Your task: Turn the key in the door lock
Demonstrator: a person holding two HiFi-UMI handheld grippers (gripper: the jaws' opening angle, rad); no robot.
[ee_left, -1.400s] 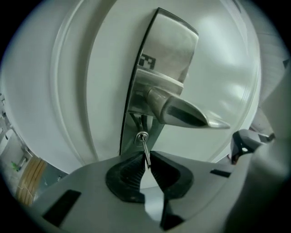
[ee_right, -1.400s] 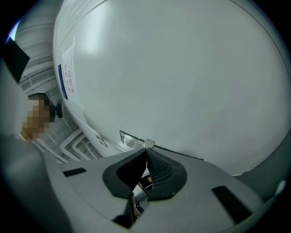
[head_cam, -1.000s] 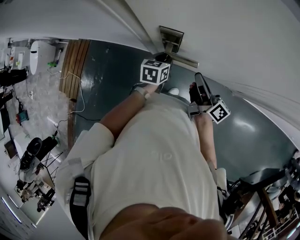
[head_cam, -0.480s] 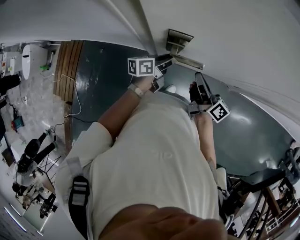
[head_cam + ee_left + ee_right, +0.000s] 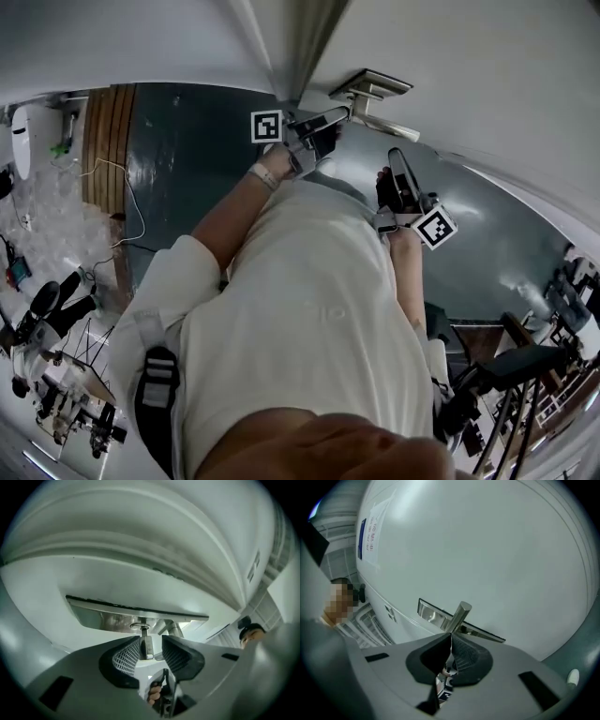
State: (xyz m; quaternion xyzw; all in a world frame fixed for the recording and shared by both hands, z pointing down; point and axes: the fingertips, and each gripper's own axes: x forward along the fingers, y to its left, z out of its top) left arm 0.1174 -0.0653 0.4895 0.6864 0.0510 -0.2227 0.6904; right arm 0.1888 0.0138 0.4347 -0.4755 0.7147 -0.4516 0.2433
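Observation:
A silver key sticks out of the metal lock plate on the white door. My left gripper is around it, and its jaws have just been opening: the key lies close to the left pad, with a gap to the right pad. In the head view the left gripper points at the lock plate, above the lever handle. My right gripper hangs to the right, away from the door. Its jaws are shut on nothing, and in its own view the right gripper faces the lever handle.
The person's white-shirted body fills the middle of the head view, standing on dark floor. A wooden strip and cluttered equipment lie at the left, stands and frames at the right. A printed notice hangs on the door.
The left gripper has risen toward the lock plate and rolled, so its marker cube shows another face. Its jaws have spread. The right gripper has barely shifted.

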